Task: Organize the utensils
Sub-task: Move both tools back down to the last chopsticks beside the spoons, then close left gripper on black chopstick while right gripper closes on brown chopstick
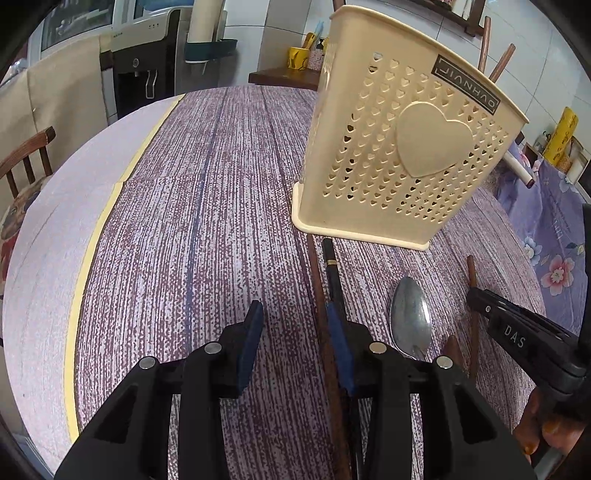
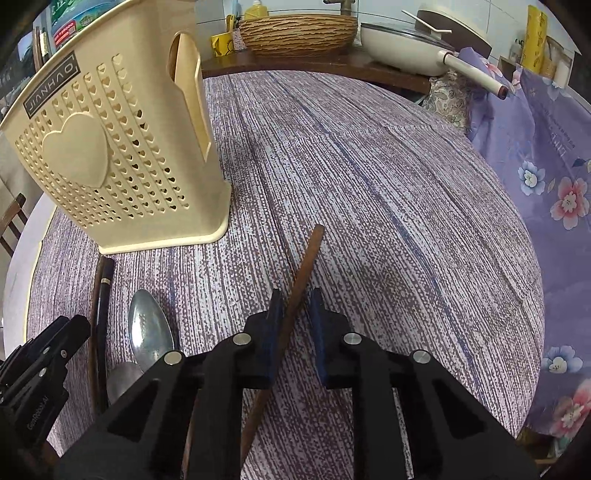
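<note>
A cream perforated utensil holder with a heart stands on the purple table; it also shows in the right wrist view. In front of it lie a brown chopstick, a black chopstick, a metal spoon and another brown chopstick. My left gripper is open, its right finger beside the dark chopsticks. My right gripper is open, its fingers on either side of a brown chopstick lying on the table. The spoon and dark chopsticks lie to its left.
A wooden chair stands at the left table edge. A floral cloth hangs to the right. A basket, a white pan and a yellow mug sit on a sideboard behind.
</note>
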`<act>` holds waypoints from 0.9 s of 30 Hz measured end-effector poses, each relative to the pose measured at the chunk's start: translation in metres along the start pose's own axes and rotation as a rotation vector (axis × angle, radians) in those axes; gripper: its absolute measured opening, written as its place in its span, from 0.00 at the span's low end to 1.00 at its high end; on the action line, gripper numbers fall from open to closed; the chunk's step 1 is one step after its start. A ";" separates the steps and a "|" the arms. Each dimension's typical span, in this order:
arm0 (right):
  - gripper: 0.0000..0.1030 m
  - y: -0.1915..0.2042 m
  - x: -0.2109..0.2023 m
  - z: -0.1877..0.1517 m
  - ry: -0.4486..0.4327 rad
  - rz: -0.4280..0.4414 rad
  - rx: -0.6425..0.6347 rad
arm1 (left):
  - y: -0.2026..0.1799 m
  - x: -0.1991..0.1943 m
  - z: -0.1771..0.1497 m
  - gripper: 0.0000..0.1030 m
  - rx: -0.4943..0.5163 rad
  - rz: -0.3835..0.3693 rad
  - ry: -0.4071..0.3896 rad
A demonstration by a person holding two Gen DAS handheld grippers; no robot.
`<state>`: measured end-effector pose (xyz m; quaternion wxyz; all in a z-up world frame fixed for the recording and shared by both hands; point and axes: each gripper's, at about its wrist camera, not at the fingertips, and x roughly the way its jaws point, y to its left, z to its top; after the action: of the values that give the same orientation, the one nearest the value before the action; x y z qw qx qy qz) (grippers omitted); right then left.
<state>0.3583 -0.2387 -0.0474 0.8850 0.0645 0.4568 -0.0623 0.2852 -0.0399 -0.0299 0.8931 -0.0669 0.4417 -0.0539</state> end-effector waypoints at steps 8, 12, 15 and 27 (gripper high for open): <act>0.16 -0.002 0.001 0.000 -0.003 0.005 0.017 | -0.009 0.004 0.002 0.36 0.045 0.033 -0.006; 0.16 -0.002 0.001 -0.001 -0.005 0.003 0.014 | -0.013 0.006 0.003 0.33 0.097 0.071 -0.008; 0.16 -0.002 0.000 -0.003 -0.006 0.004 0.006 | -0.010 0.005 0.004 0.31 0.099 0.062 -0.003; 0.16 -0.005 0.003 0.006 0.028 -0.003 0.080 | 0.002 0.012 0.015 0.29 0.052 0.086 0.018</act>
<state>0.3644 -0.2453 -0.0469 0.8753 0.0999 0.4663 -0.0808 0.3049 -0.0387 -0.0304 0.8920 -0.0240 0.4506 -0.0274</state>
